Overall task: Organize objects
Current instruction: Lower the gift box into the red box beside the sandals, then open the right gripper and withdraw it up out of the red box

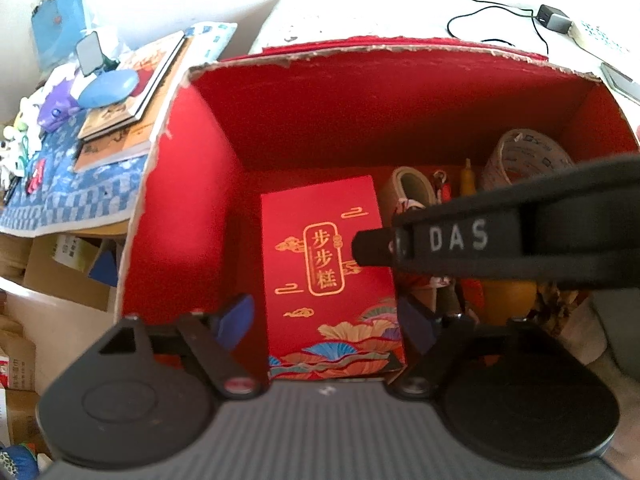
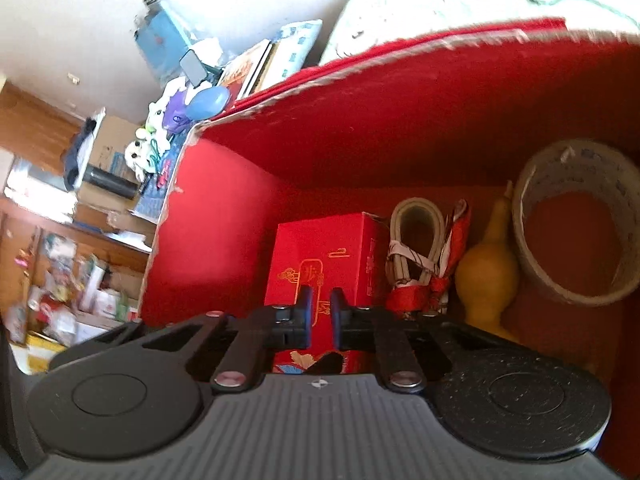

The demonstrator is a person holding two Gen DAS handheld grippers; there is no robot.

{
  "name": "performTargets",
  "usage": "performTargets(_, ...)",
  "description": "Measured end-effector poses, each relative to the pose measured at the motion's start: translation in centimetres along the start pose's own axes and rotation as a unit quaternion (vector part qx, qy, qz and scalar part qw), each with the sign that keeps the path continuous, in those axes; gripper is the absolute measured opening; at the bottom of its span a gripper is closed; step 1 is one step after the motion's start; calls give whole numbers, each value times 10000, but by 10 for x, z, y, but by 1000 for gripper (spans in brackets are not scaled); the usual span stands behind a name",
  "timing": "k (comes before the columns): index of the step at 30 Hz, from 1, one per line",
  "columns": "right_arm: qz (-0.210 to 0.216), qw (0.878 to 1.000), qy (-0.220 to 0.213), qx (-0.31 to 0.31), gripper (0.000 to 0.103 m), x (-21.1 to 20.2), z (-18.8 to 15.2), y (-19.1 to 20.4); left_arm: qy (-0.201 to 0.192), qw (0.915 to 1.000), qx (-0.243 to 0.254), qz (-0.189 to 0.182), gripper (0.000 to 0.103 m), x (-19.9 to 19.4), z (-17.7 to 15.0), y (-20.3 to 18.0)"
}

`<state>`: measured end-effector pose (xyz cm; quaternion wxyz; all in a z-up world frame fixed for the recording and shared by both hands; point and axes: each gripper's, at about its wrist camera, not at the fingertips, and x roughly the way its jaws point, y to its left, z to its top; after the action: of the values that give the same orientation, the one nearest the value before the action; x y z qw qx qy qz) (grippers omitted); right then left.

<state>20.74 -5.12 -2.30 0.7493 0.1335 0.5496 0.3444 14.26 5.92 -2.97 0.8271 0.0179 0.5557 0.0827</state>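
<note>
A big red cardboard box [image 1: 216,184] [image 2: 224,216] stands open, seen from above. Inside at the left is a small red gift box [image 1: 328,264] [image 2: 320,256] with gold lettering. Beside it lie a coiled white cable [image 1: 412,188] [image 2: 416,240], a red tassel charm [image 2: 444,276], a yellow gourd [image 1: 508,300] [image 2: 488,276] and a tape roll [image 1: 524,160] [image 2: 576,224]. My left gripper [image 1: 326,320] is open, its fingers either side of the gift box's near end. My right gripper [image 2: 320,308] is nearly shut and empty above the gift box; its black finger [image 1: 500,236] crosses the left wrist view.
Left of the red box is a cluttered shelf with a blue patterned cloth [image 1: 72,196], stacked books [image 1: 132,108], a blue oval case [image 1: 108,88] [image 2: 210,102] and small figurines. A black cable and charger [image 1: 554,18] lie on the white surface behind.
</note>
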Motion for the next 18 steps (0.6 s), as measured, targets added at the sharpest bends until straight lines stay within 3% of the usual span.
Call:
performTargets(11, -445, 9982, -245, 321, 14, -2, -1, -5, -71, 9997, 159, -147, 78, -1, -4, 6)
performTargets(18, -916, 9909, -858, 481, 19, -25, -13, -4, -312, 9985, 415, -194, 78, -10, -11, 5)
